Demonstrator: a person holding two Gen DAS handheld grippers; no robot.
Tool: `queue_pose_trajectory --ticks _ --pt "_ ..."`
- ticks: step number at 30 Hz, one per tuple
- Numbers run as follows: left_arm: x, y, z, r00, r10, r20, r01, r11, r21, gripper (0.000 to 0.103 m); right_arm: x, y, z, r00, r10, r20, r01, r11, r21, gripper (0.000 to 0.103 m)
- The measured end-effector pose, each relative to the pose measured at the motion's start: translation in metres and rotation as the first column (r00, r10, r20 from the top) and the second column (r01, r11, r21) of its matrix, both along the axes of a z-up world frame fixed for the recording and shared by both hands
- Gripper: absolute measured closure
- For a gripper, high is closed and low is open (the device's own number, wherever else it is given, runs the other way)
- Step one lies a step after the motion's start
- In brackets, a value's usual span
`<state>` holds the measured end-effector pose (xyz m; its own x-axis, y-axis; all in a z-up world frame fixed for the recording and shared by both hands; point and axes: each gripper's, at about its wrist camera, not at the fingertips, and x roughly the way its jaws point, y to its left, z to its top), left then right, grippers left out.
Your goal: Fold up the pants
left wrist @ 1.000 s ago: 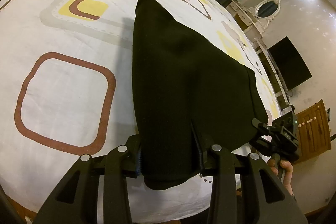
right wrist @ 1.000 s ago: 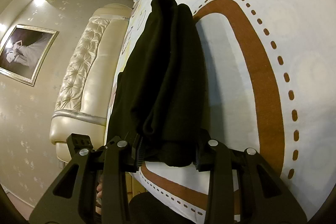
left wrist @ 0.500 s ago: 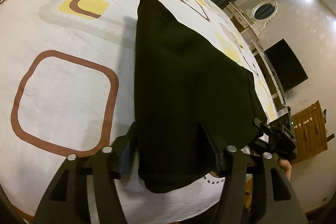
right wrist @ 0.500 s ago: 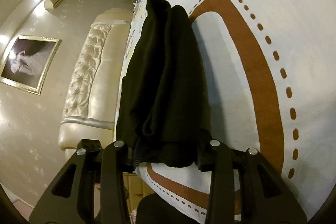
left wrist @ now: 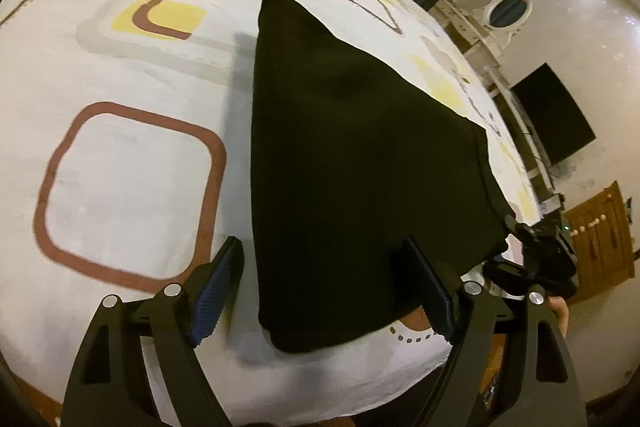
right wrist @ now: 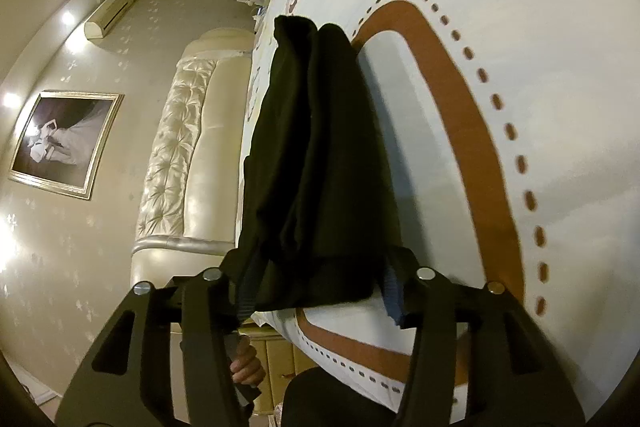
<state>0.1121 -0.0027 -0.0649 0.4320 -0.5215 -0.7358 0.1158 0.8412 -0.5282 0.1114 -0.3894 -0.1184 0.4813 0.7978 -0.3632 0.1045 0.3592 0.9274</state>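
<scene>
Black pants (left wrist: 360,163) lie folded on bed (left wrist: 120,155), near its edge; my left claw (left wrist: 324,291) opening, pads wide and clear of cloth, pants corner between them; my right claw (right wrist: 316,291) opening at other corner, cloth between fingers (right wrist: 394,291), right pad apart from cloth.

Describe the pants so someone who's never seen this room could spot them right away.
Find the bed's white sheet printed with brown and yellow squares. Near its closest edge lie the pants, folded into a flat bundle. They are the only solid black thing on the sheet.
</scene>
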Motion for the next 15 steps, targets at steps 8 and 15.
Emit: queue_pose_trajectory --ticks 8,15 --pt "-0.025 -0.024 0.025 0.998 0.004 0.064 -0.016 0.984 0.179 0.022 -0.021 -0.017 0.01 1.0 -0.011 -0.007 0.011 0.998 -0.063 0.039" --pt "-0.051 -0.038 0.039 0.986 0.017 0.167 -0.073 0.939 0.337 0.019 -0.043 -0.01 0.03 1.0 0.0 -0.003 -0.001 0.96 -0.281 0.024"
